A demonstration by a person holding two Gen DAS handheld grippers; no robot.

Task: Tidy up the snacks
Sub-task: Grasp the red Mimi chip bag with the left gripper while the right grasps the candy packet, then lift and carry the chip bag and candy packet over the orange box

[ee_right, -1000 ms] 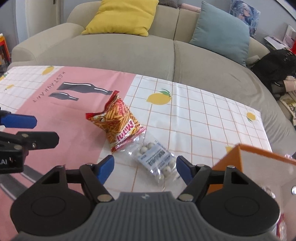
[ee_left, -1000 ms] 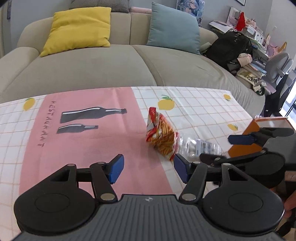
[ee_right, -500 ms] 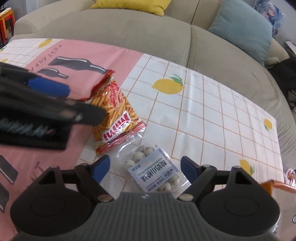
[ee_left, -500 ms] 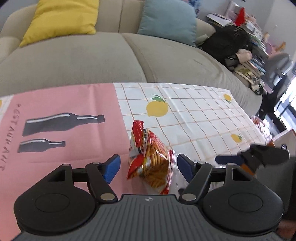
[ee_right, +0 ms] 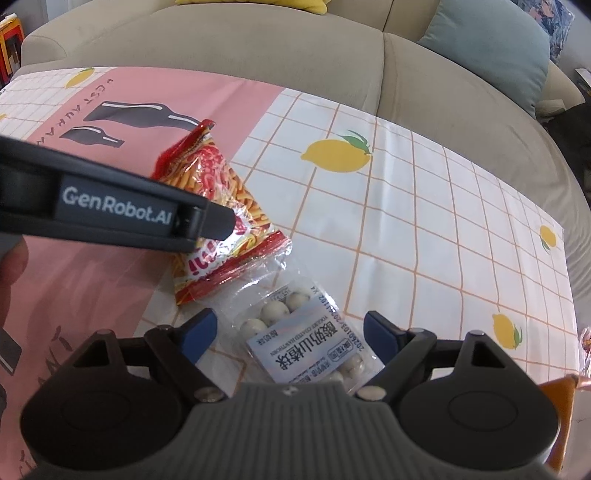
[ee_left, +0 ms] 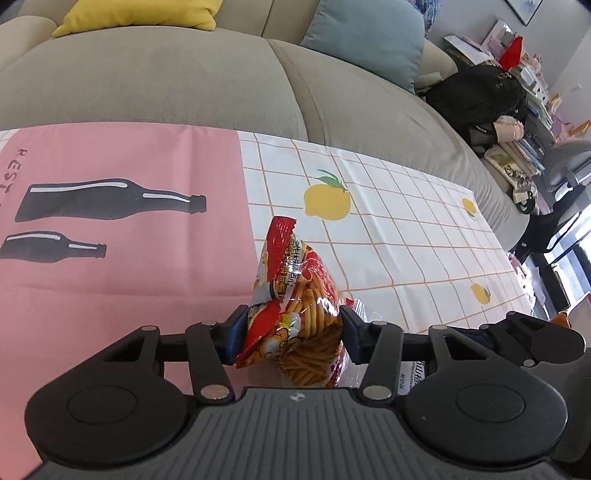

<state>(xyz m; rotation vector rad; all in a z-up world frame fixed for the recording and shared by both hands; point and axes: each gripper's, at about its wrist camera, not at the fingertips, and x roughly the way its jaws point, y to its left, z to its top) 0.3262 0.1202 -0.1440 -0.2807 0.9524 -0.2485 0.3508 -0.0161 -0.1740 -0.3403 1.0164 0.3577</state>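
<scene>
The left gripper (ee_left: 293, 334) has just been closing its jaws, and its blue pads now press on both sides of the red snack-stick bag (ee_left: 295, 314), which bulges between them. This bag lies on the worktop (ee_left: 406, 240) at the border between the pink panel and the white checked area of the tablecloth. Its long axis runs away from the left wrist camera; its crimped red end (ee_left: 282, 225) points toward the sofa, and its near end lies under the gripper body. In the right wrist view the same bag runs diagonally, far end up-left, near sealed end down-right. The right gripper (ee_right: 288, 332) has just been opening its jaws; they stand wide on either side of the clear packet of white balls (ee_right: 306, 336), and the pads do not press on it. The packet lies flat just beside the stick bag, its clear upper edge touching or slightly overlapping that bag's sealed end. Its long axis runs from up-left to down-right in the right wrist view, and its white label reads upside down there. An orange box edge (ee_right: 557, 391) shows at lower right. Beyond the worktop stands a beige sofa (ee_left: 184, 81) carrying a yellow cushion (ee_left: 147, 14) and a blue cushion (ee_left: 365, 33).
</scene>
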